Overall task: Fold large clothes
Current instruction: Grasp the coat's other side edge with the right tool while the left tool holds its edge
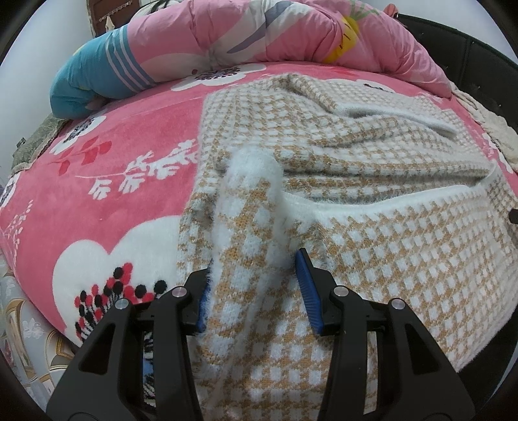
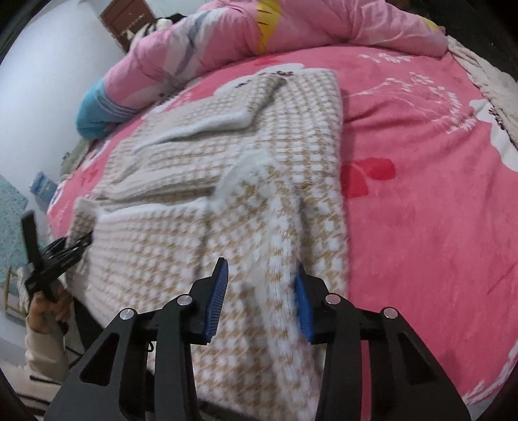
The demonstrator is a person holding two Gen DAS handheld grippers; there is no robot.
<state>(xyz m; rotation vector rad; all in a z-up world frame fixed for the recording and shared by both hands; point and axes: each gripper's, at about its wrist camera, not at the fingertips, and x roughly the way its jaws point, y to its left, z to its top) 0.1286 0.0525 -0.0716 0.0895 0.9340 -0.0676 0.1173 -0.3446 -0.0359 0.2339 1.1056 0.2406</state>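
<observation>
Your checked sweater (image 1: 372,259) lies spread on the bed's pink floral blanket (image 1: 129,155), its long axis running away from you toward the heaped pink quilt (image 1: 259,29) at the far end. The near hem hangs toward the edge of the bed closest to you, and a white fuzzy trim line crosses the body from side to side. At the far end a part of the garment is folded back over the body, showing a white edge.

Your left gripper (image 1: 255,291) is spread wide, its blue pads on either side of a sleeve (image 1: 246,220) that lies lengthwise on the sweater's left side, white cuff pointing away from you. The left pad touches the sleeve's fuzzy edge; the right pad stands clear of it, so nothing is clamped.

Your right gripper (image 2: 260,298) is also wide apart, straddling the other sleeve (image 2: 268,207) on the sweater's right side. That sleeve runs along the same axis, its cuff leaning slightly toward the middle. The right-wrist view is blurred, so you cannot tell whether its pads touch the knit.

A blue striped pillow (image 1: 90,84) sits at the quilt's left end.
</observation>
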